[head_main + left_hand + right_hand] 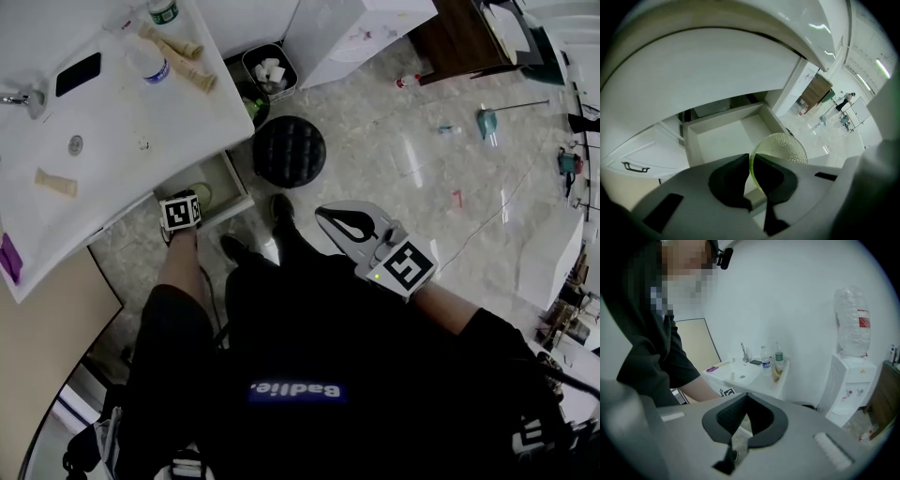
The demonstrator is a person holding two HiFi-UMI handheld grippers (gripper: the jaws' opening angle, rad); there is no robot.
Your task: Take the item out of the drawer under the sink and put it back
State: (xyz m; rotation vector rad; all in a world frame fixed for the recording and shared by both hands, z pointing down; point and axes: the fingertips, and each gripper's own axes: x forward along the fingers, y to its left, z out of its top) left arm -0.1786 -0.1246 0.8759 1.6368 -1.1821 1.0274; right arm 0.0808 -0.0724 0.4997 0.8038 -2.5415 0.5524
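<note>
Rim grip — left claw [751,161] pinches the green glass bowl [785,147] for lifting from the drawer [724,136]; right claw [746,397] closed, empty.

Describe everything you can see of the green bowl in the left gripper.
The green bowl is round and translucent yellow-green, glass or plastic by its look, its wall studded with small raised dots. It is tilted on edge, its thin rim pinched between the jaws of the left gripper, over the open white drawer. Nothing else visibly touches it.
</note>
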